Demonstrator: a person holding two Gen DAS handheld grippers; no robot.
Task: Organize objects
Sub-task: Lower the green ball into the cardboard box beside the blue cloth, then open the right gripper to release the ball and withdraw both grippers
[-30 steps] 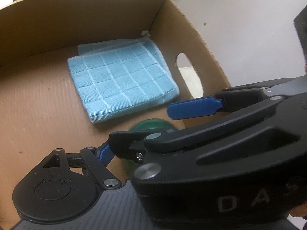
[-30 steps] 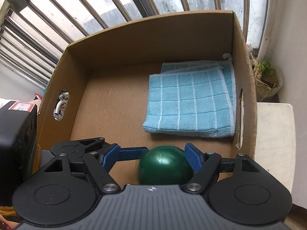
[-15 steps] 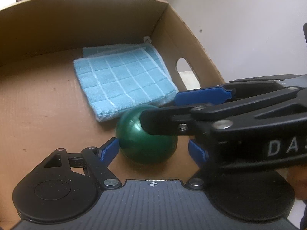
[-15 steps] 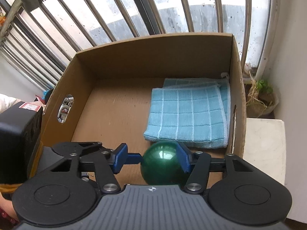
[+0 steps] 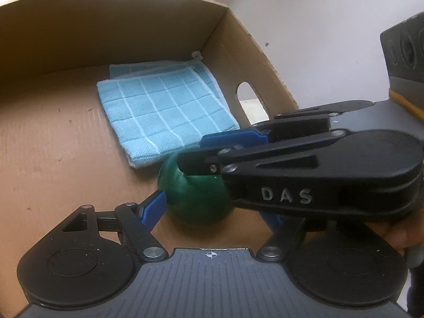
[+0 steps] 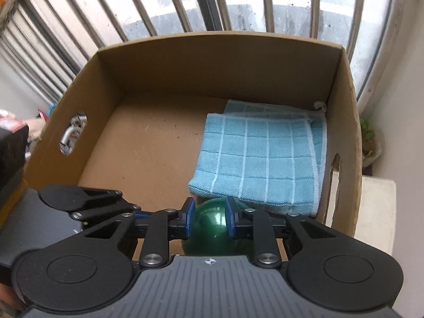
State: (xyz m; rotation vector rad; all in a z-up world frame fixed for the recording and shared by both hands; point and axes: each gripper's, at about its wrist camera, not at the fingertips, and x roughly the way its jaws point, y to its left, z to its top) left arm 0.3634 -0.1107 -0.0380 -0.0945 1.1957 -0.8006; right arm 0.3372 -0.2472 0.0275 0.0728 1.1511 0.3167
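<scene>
A shiny green ball [image 5: 194, 198] [image 6: 214, 234] rests on the floor of a cardboard box [image 5: 79, 34] [image 6: 185, 79], near its front right corner. A folded light-blue checked cloth [image 5: 164, 111] [image 6: 259, 159] lies behind it against the right wall. My left gripper [image 5: 212, 212] is open, its blue pads either side of the ball. My right gripper [image 6: 208, 217] is above the ball, pads narrowly apart over its top, not gripping it. In the left wrist view the right gripper [image 5: 238, 145] crosses over the ball from the right.
The box walls have oval handle holes on the left [image 6: 71, 132] and the right [image 5: 249, 100]. Window bars [image 6: 212, 0] stand behind the box. A white ledge [image 6: 376, 212] and a small plant pot [image 6: 371, 143] are to the right. A white wall [image 5: 318, 39] is on the right.
My right gripper has risen off the ball and its pads have closed to a narrow gap. The ball stays on the box floor. My left gripper has drawn slightly nearer the ball.
</scene>
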